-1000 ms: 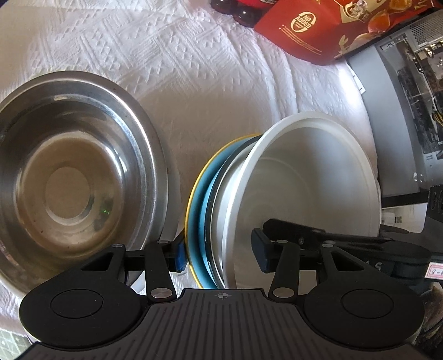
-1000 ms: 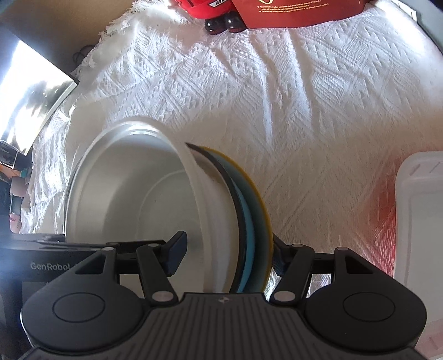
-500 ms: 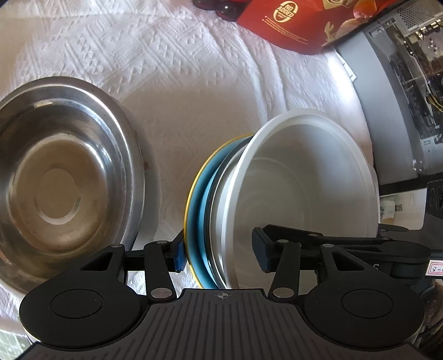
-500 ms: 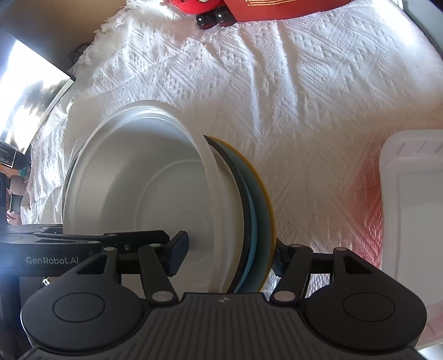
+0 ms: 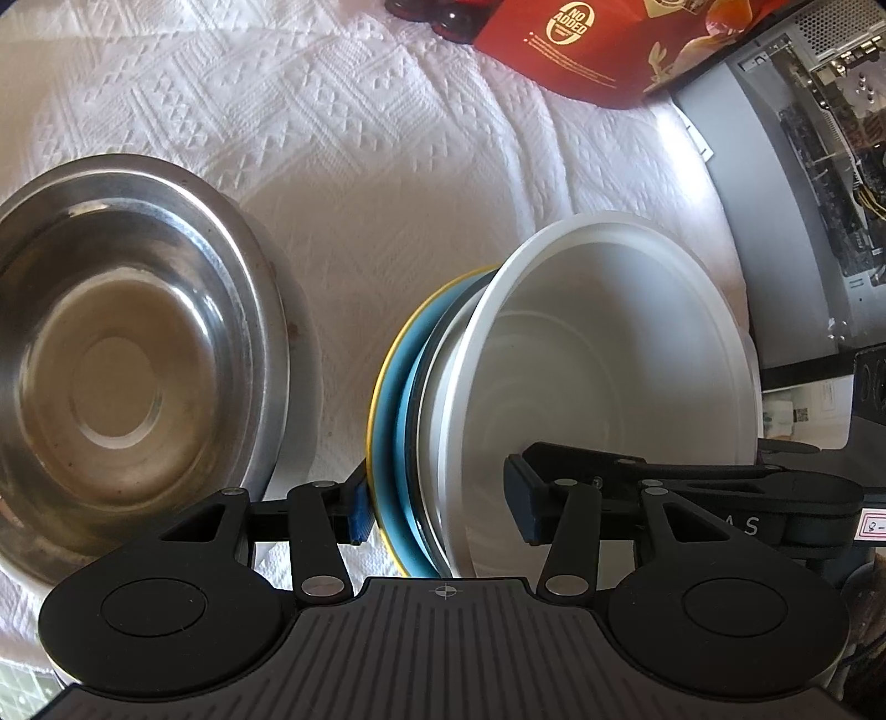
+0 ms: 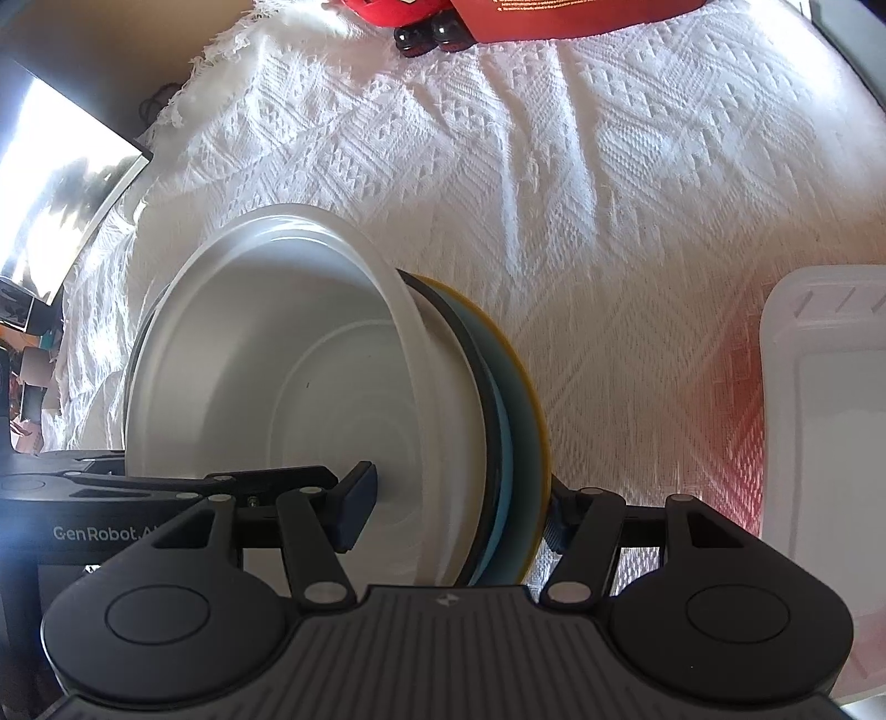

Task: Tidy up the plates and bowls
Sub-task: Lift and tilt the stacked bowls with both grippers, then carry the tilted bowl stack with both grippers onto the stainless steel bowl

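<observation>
- Left gripper: clamped across the rim of the stack of plates and bowl.
- Right gripper: clamped across the stack's opposite rim.
- Steel bowl: separate, beside the stack.

A lived-in home room is showing here: a white woven cloth is covering the surface, a red snack packet is lying beside an open computer case.

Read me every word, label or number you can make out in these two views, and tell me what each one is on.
"NO ADDED": round badge on the red packet.
"GenRobot.A", cut off: body of the left gripper.
"AS": body of the right gripper.
Smaller lines on the red packet, and the pink-edged sticker, cannot be read.
</observation>
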Tool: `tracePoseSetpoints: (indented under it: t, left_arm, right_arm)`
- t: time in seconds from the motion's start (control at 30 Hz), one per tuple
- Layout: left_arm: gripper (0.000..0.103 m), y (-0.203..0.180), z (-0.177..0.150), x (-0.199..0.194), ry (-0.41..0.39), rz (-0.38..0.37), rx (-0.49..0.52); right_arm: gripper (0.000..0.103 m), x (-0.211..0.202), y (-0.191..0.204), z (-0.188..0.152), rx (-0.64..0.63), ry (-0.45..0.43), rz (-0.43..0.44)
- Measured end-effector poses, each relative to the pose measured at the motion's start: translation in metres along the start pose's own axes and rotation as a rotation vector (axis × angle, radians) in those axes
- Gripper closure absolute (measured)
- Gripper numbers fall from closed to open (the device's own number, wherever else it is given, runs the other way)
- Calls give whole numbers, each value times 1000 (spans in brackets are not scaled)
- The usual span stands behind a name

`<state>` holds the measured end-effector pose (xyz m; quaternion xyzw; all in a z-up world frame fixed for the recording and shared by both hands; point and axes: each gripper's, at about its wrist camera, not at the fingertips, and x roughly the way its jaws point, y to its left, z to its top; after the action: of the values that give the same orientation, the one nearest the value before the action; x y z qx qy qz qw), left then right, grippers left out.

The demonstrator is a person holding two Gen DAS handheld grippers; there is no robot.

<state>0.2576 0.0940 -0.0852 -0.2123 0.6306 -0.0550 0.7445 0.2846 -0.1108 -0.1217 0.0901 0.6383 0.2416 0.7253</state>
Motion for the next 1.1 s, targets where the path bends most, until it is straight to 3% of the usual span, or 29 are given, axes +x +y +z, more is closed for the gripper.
tracePoseSetpoints:
  t: [0.4, 0.63, 0.77, 1.1]
  left_arm:
    - [51, -2, 5, -15, -7, -15, -11]
    - [48, 7, 13, -62, -119, -12, 9]
    - [48, 29, 15, -81, -181, 15, 20]
    - [48, 71, 8, -106, -162, 49, -44]
  right_arm:
    - [44, -11, 5, 7, 28, 14, 1]
    - [42, -49, 48, 22, -49, -76, 22]
    - [41, -48, 80, 31, -144, -108, 34]
    - [41, -15, 120, 37, -189, -17, 94]
